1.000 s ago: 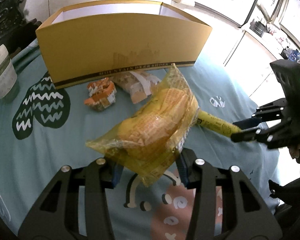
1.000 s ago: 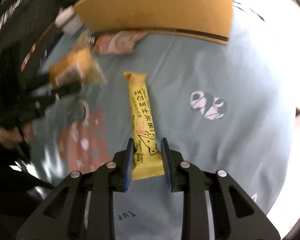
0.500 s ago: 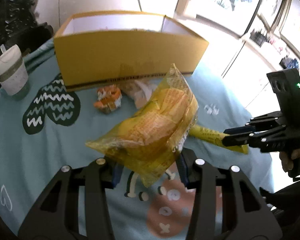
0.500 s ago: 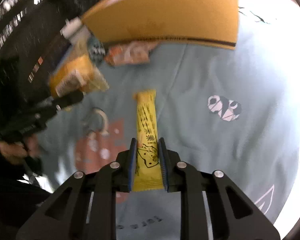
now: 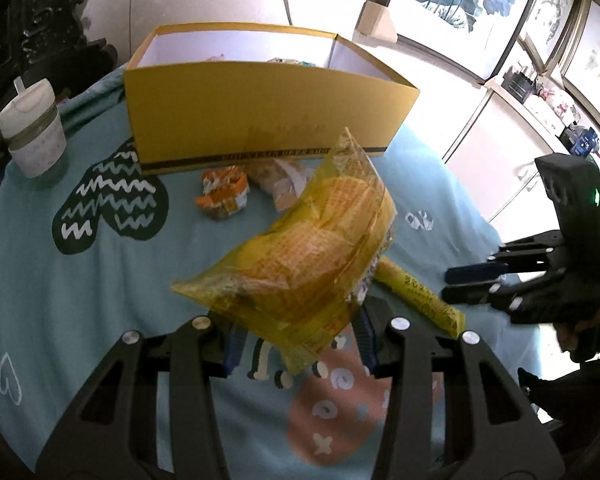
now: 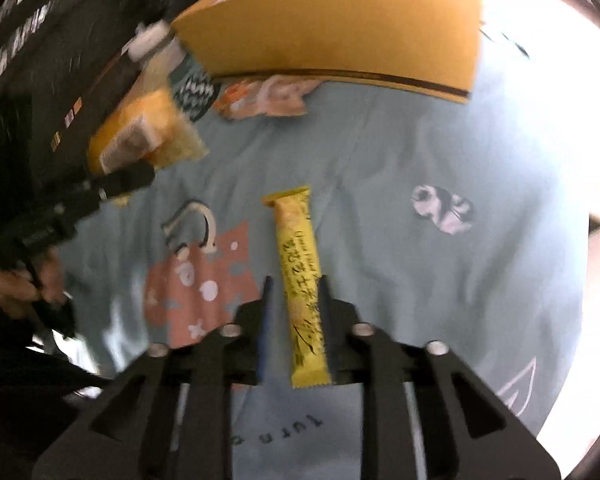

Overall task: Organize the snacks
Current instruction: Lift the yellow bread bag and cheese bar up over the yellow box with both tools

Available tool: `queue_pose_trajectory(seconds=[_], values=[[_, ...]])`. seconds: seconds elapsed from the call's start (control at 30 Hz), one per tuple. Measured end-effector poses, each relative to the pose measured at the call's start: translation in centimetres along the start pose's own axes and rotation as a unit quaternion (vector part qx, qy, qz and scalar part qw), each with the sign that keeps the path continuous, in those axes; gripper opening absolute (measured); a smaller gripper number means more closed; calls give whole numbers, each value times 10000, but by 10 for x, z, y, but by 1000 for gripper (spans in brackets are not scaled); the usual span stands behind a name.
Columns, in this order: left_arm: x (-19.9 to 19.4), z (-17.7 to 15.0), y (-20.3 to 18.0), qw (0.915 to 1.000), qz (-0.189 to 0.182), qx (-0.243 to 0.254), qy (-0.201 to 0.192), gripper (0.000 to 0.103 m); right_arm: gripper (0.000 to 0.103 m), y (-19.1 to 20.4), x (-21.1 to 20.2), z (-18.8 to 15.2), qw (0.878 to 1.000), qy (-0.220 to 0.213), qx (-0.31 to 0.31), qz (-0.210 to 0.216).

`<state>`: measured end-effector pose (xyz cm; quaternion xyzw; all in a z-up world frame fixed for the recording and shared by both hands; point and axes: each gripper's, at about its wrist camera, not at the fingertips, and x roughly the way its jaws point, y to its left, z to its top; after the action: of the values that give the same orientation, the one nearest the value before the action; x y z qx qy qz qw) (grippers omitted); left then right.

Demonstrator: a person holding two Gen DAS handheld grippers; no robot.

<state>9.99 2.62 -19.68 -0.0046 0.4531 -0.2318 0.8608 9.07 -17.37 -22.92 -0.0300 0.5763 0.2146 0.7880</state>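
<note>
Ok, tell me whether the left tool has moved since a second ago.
Yes. The left tool, shut on the yellow snack bag, has risen and drawn back from the yellow box: the box looks smaller, and its inside now shows.

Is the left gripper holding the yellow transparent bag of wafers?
Yes, the left gripper clamps the lower edge of the yellow wafer bag, lifted above the teal tablecloth.
</note>
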Motion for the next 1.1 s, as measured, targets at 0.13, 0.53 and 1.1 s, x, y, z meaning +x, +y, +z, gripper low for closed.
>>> queue_pose_trajectory(seconds=[0.13, 0.53, 1.1], values=[[0, -3, 2, 10000, 28, -23, 39, 46, 28, 20, 25, -4, 9969, 245, -444, -596], [-38, 21, 5, 9984, -71, -139, -548, 46, 19, -7, -98, 23, 9933, -946, 485, 443], [-61, 208, 0, 9870, 296, -241, -1562, 47, 19, -59, -201, 186, 9698, -2365, 575, -165]])
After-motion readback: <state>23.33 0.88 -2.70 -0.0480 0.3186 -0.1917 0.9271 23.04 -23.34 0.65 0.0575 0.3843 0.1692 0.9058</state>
